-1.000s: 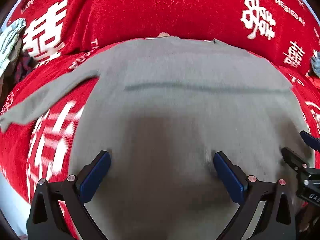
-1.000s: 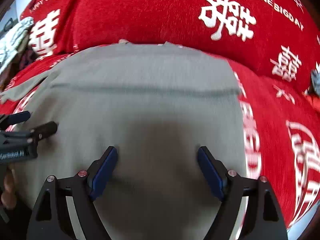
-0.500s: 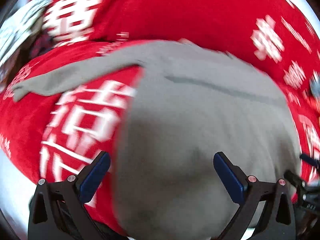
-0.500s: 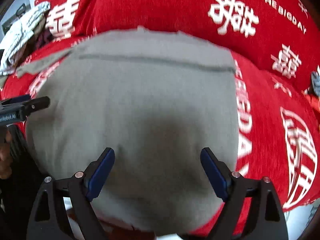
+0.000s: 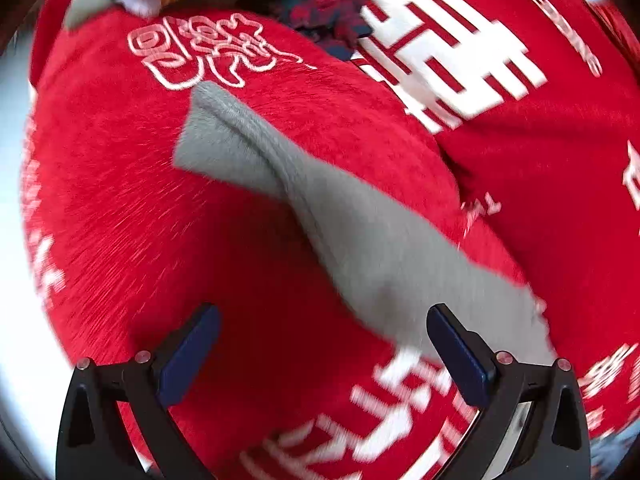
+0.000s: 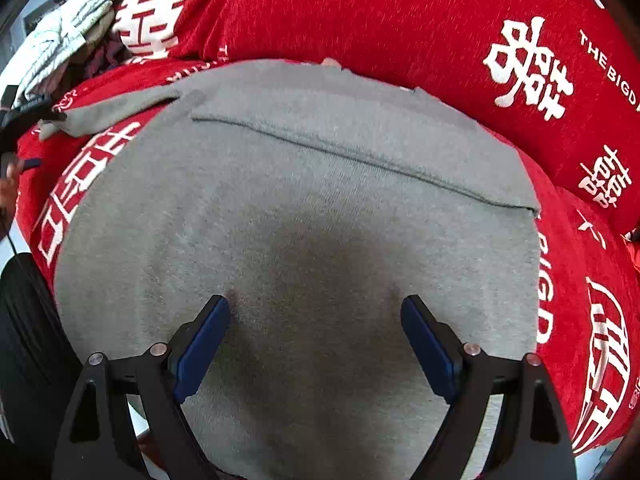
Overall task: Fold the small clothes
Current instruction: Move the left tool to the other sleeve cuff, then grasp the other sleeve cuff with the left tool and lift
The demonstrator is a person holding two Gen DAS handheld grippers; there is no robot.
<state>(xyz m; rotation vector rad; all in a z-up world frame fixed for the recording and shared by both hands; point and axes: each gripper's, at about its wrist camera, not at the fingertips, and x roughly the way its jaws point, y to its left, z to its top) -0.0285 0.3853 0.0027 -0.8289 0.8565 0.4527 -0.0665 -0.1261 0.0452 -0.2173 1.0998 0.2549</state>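
Observation:
A grey long-sleeved sweater (image 6: 304, 216) lies flat on a red sofa cover, with one sleeve folded across its upper part. Its other sleeve (image 6: 108, 114) stretches out to the left. In the left wrist view that sleeve (image 5: 340, 216) runs diagonally, with its cuff (image 5: 208, 128) at the upper left. My left gripper (image 5: 322, 344) is open and empty, just above the sleeve's near part. My right gripper (image 6: 314, 332) is open and empty over the sweater's lower body. The left gripper also shows at the far left of the right wrist view (image 6: 28, 136).
The red cover (image 6: 400, 12) with white wedding characters drapes the seat and backrest. A pile of other clothes (image 6: 68, 36) lies at the back left, also in the left wrist view (image 5: 320, 12). The seat's front edge drops off near the left gripper (image 5: 16, 280).
My left gripper has swung left, away from the sweater's body, to the outstretched sleeve. My right gripper has stayed open over the lower body and pulled back a little.

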